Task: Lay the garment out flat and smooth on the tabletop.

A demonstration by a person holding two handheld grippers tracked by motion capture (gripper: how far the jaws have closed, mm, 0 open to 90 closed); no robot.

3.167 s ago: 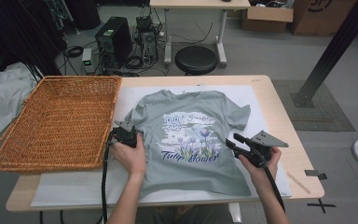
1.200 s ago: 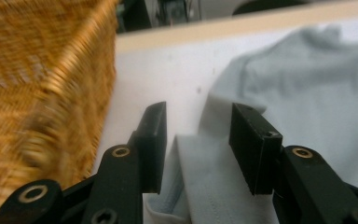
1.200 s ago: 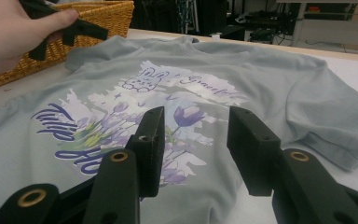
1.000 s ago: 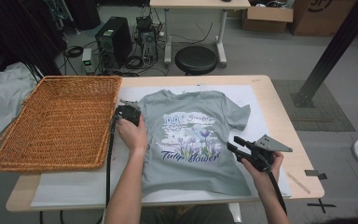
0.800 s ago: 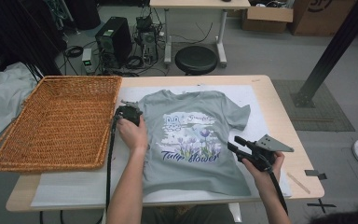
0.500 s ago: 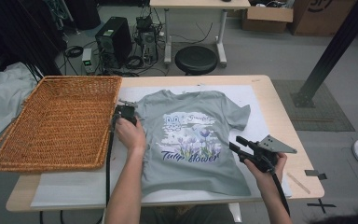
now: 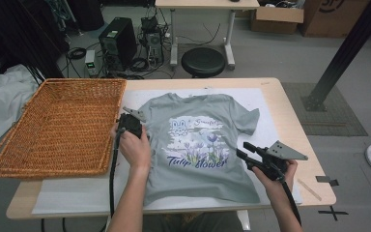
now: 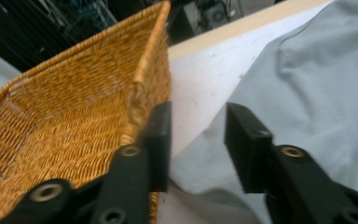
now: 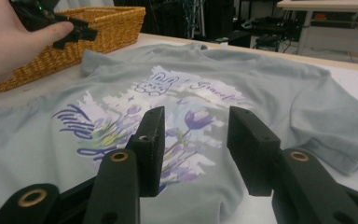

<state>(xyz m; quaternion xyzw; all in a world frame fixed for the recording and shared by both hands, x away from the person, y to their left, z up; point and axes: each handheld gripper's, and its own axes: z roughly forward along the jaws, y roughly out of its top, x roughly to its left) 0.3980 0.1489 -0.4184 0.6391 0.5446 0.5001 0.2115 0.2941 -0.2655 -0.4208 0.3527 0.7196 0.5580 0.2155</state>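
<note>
Cotton T-shirt (image 7: pixel 200 145) flat, woven wicker basket (image 7: pixel 53 125), black grippers.

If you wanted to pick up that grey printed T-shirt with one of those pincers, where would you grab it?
Probably the short sleeve beside the woven wicker basket. The grey printed T-shirt lies flat, so only the edges give the jaws something to pinch. The left gripper, its jaws having just reopened, hangs at that sleeve's hem; come in low from the basket side.

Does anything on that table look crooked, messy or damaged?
Mostly tidy. The grey T-shirt lies flat and print-up, but the sleeve on the high view's right is folded in on itself rather than spread out. The wicker basket hangs past the table's edge on that view's left. Nothing looks torn or spilled.
</note>
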